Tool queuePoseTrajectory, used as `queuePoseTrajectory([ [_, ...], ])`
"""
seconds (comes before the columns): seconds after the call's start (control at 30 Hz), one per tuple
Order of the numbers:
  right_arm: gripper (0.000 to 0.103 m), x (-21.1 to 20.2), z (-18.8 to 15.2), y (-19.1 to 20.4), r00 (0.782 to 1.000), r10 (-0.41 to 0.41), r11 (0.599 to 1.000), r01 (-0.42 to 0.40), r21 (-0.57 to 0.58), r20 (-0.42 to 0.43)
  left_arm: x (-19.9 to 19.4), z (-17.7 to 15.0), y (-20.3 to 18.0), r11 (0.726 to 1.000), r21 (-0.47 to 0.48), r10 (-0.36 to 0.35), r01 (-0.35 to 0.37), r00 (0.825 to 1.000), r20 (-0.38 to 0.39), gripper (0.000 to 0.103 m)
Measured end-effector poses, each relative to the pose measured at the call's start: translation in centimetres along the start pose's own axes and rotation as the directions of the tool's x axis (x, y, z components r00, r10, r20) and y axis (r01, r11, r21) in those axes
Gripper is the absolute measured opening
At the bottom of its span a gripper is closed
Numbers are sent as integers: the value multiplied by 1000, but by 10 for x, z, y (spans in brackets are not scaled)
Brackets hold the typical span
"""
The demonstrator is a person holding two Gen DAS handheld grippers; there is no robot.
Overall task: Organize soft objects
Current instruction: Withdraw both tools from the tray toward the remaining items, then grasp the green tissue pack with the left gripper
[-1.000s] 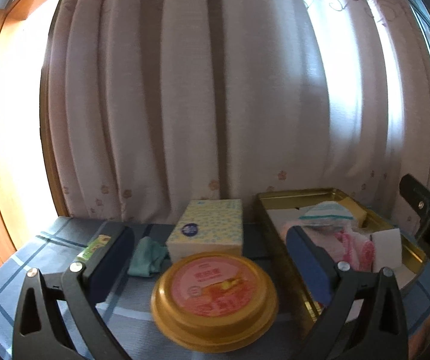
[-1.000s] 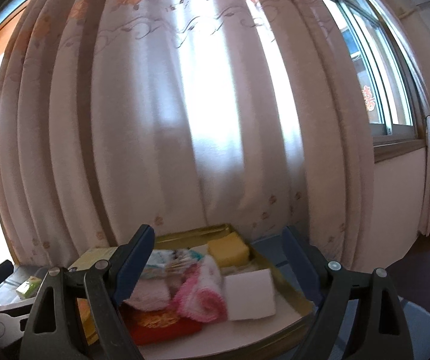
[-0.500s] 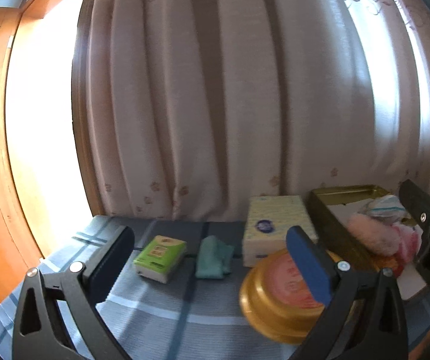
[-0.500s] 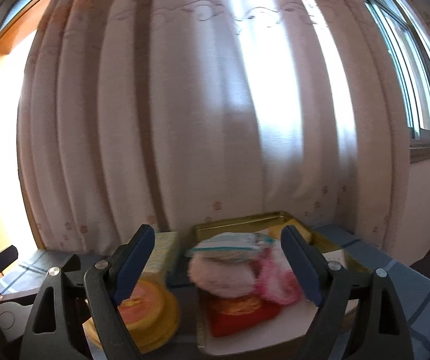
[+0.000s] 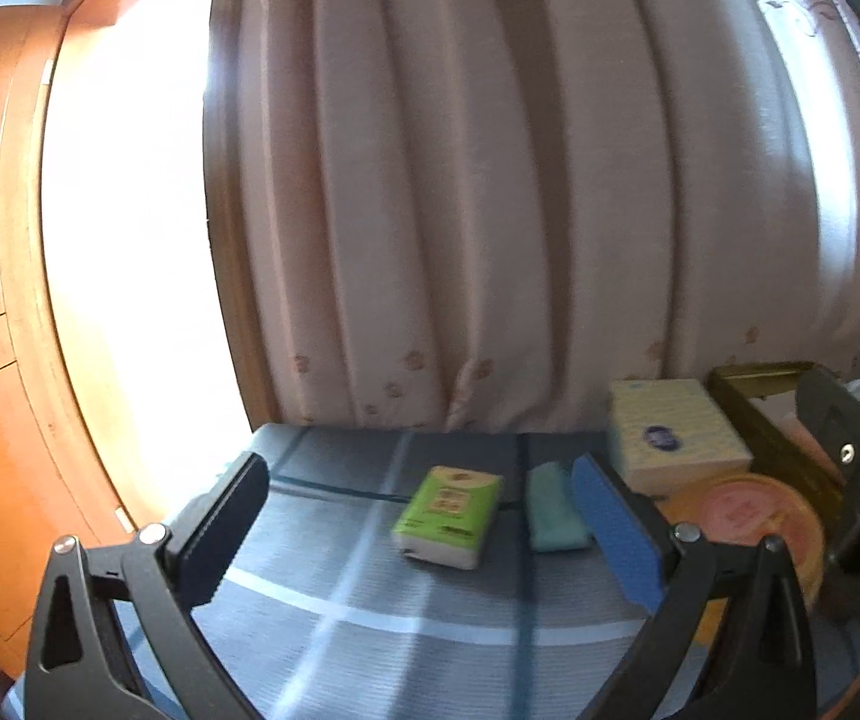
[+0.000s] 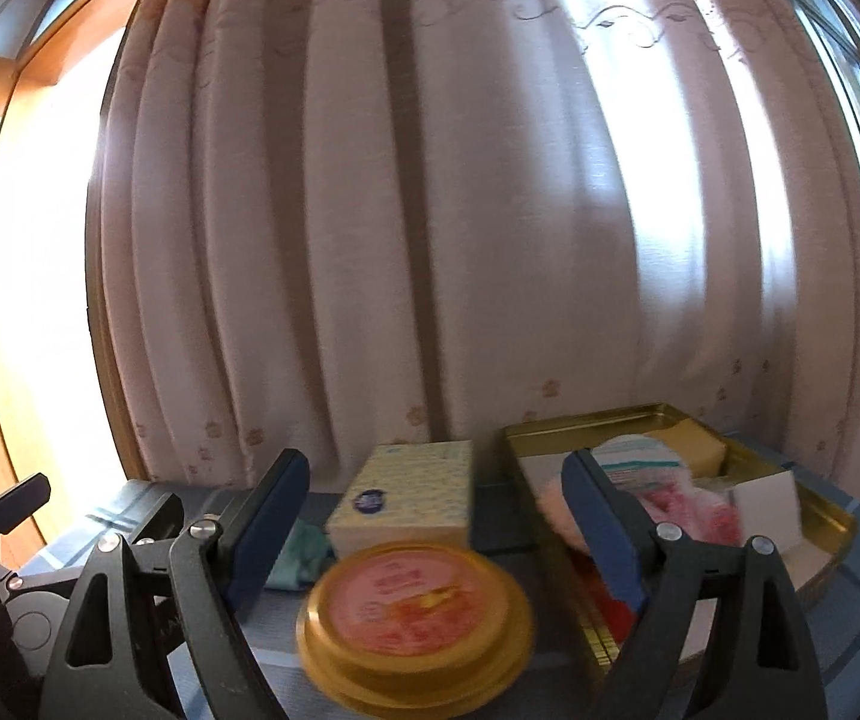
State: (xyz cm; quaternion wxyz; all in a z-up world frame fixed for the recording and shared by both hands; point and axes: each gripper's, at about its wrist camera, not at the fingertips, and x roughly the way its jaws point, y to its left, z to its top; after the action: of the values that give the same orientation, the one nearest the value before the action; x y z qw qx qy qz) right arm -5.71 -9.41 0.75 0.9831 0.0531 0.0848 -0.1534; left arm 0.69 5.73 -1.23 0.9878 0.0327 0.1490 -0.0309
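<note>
A green tissue pack (image 5: 448,516) lies on the blue checked tablecloth, between the fingers of my open, empty left gripper (image 5: 423,531) and a little beyond them. A folded teal cloth (image 5: 553,507) lies to its right; it also shows in the right wrist view (image 6: 300,552). A yellow tissue box (image 5: 673,432) (image 6: 405,501) stands behind. The gold tin (image 6: 829,516) holds pink cloths (image 6: 688,507), a yellow sponge (image 6: 691,450) and a white block (image 6: 766,507). My right gripper (image 6: 436,531) is open and empty above the round gold lid (image 6: 417,606).
A curtain (image 5: 520,210) hangs close behind the table. A wooden door frame (image 5: 15,360) stands at the left. The table's left edge (image 5: 213,480) is near my left finger. The left gripper's body (image 6: 15,570) shows at the right wrist view's left edge.
Both grippers have swung to the left. The green pack and teal cloth now sit between the left fingers; the round lid sits between the right fingers, with the tin off to the right.
</note>
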Motion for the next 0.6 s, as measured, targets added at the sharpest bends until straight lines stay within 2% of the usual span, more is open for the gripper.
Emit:
queuePoseTrajectory([
  [0.17,88,8,-3,25,999,29,1000,-30,-6,-21,17,1,23,999,0,35,-35,998,-52,103],
  [0.3,88,11,-3,39,999,33,999,-33,4,-17,40,2,34,1000,2,10,-10,990,-140,103],
  [0.37,88,13,-5,45,999,30,1000,-30,-10,-22,57,2,32,1000,22,-11,16,980,-201,102],
  [0.43,88,13,-5,45,999,24,1000,-25,-11,-24,75,1,28,998,27,-46,55,962,-270,102],
  [0.53,88,12,-5,36,1000,14,999,-13,33,-23,94,-1,22,995,0,-96,101,937,-335,102],
  [0.6,88,13,-5,30,999,7,998,-5,62,-31,104,-2,16,993,-3,-110,116,927,-358,101],
])
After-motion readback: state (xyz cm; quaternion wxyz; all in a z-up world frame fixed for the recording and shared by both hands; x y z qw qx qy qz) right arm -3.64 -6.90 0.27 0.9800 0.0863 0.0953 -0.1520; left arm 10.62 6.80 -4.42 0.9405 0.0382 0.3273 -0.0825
